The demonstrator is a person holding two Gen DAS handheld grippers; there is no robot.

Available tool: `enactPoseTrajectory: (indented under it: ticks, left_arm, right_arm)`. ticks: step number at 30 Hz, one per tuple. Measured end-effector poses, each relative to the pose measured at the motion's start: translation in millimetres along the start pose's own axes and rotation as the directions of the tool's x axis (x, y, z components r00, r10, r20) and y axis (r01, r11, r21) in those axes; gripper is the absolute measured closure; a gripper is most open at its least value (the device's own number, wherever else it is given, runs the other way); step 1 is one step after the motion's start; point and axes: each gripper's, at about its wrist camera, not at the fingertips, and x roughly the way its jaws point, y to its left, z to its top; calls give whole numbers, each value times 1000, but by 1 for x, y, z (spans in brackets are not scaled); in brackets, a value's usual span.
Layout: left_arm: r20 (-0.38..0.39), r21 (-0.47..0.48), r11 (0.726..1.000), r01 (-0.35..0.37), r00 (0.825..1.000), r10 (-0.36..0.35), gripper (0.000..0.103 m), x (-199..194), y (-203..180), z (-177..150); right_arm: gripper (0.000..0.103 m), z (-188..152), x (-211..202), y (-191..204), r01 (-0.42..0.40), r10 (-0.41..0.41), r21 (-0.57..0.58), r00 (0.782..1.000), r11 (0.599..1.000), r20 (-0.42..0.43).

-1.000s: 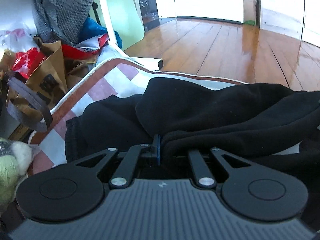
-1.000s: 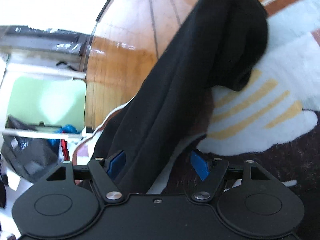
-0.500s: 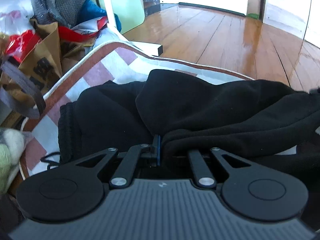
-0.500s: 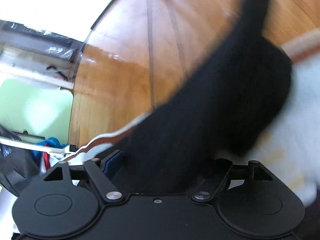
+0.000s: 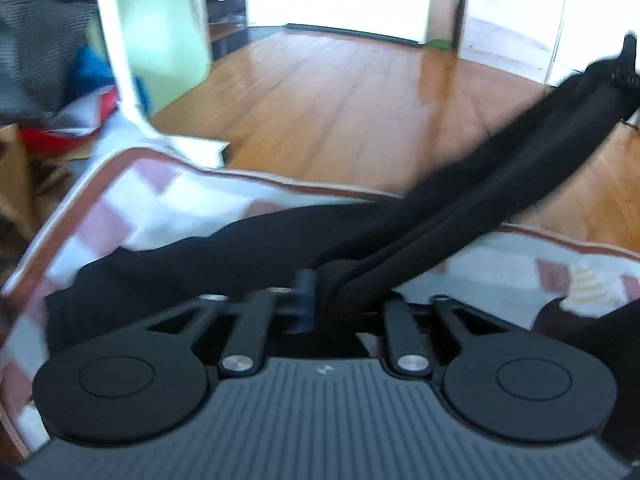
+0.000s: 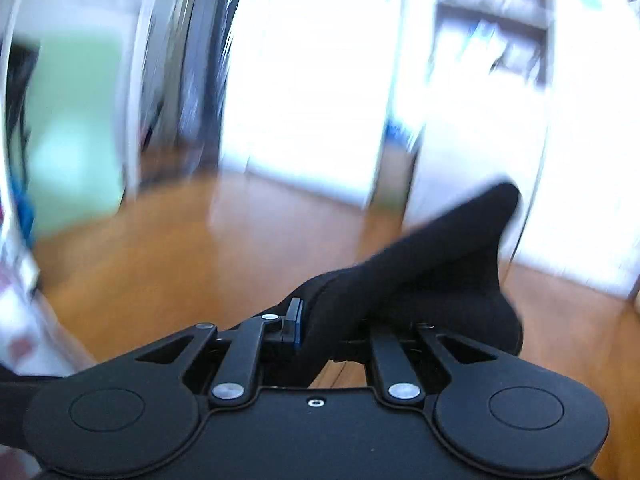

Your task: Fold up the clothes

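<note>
Black garment pulled up off the rug, one end in each pair of tongs.

A second earlier the soft black fabric garment (image 5: 248,256) lay bunched on the pink-and-white checked rug with a brown border (image 5: 168,196); now a taut band of it ran up toward the upper right over the wooden floor (image 5: 340,92), which likely starts a stretch-out before folding. The left tongs (image 5: 340,300) were opening, a fold of cloth between them, pads apparently touching it. The right tongs (image 6: 332,320) were closing narrowly onto a raised wad of the garment.
</note>
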Motion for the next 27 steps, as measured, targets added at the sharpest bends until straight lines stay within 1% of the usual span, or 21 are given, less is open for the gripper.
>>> enactPoseTrajectory:
  ticks: [1, 2, 3, 4, 5, 6, 7, 8, 9, 10, 13, 14, 15, 17, 19, 21, 23, 25, 26, 27]
  left_arm:
    - [-28, 4, 1000, 4, 1000, -4, 27, 10, -7, 1]
    - [-59, 7, 1000, 7, 998, -7, 23, 20, -14, 1]
    - [-88, 14, 1000, 14, 996, -13, 23, 27, -19, -1]
    - [-116, 24, 999, 28, 993, -25, 23, 31, -23, -5]
    - [-135, 33, 999, 35, 990, -30, 23, 32, -25, -10]
    - [-140, 38, 999, 39, 990, -33, 23, 29, -23, -16]
    - [-144, 42, 998, 42, 989, -36, 23, 25, -21, -22]
    - [-149, 45, 998, 44, 988, -37, 23, 22, -16, -26]
    - [-162, 42, 999, 34, 986, -27, 23, 21, -9, -30]
    - [-175, 38, 999, 23, 985, -16, 23, 20, -2, -33]
    - [-210, -24, 999, -26, 978, 20, 23, 20, 26, -45]
    - [-213, -52, 998, -29, 977, 17, 23, 20, 32, -47]
    - [-215, -81, 996, -31, 977, 13, 23, 20, 37, -49]
    - [-213, -122, 992, -35, 977, 8, 23, 22, 45, -51]
    - [-206, -145, 989, -39, 979, 8, 23, 24, 48, -51]
    - [-194, -161, 985, -61, 981, 29, 23, 23, 47, -54]
    - [-173, -165, 977, -134, 979, 105, 23, 24, 50, -55]
    - [-158, -169, 962, -213, 970, 187, 23, 24, 58, -54]
    - [-150, -181, 956, -229, 967, 204, 23, 23, 65, -53]
    - [-143, -199, 951, -237, 967, 211, 23, 20, 74, -52]
  right_arm:
    - [58, -9, 10, -17, 55, -54, 30, 998, 998, -42]
    - [39, -23, 25, -35, 124, -116, 58, 986, 991, -123]
    - [13, -37, 40, -53, 194, -174, 81, 963, 978, -206]
    - [13, -57, 54, -71, 245, -204, 104, 932, 964, -299]
    - [18, -78, 61, -85, 281, -221, 113, 901, 953, -374]
    - [34, -96, 63, -94, 317, -244, 108, 871, 942, -427]
    - [36, -115, 65, -103, 351, -265, 100, 838, 931, -478]
    - [36, -129, 64, -108, 393, -302, 77, 803, 916, -514]
    - [35, -139, 61, -113, 425, -333, 53, 775, 904, -537]
    - [35, -146, 57, -117, 424, -325, 59, 769, 904, -551]
    - [35, -155, 44, -140, 365, -212, 180, 804, 913, -555]
    - [35, -153, 42, -146, 345, -170, 228, 815, 911, -554]
    - [34, -154, 41, -149, 330, -134, 270, 821, 905, -555]
    - [34, -154, 44, -147, 305, -57, 362, 828, 881, -557]
    - [32, -159, 50, -140, 265, 37, 467, 838, 844, -544]
    - [32, -167, 59, -141, 264, 76, 519, 836, 813, -544]
    - [32, -176, 70, -144, 273, 99, 556, 831, 785, -547]
    - [32, -184, 80, -147, 283, 121, 592, 826, 755, -550]
    - [32, -187, 87, -146, 289, 123, 594, 823, 751, -555]
    - [30, -188, 91, -144, 285, 113, 582, 826, 762, -552]
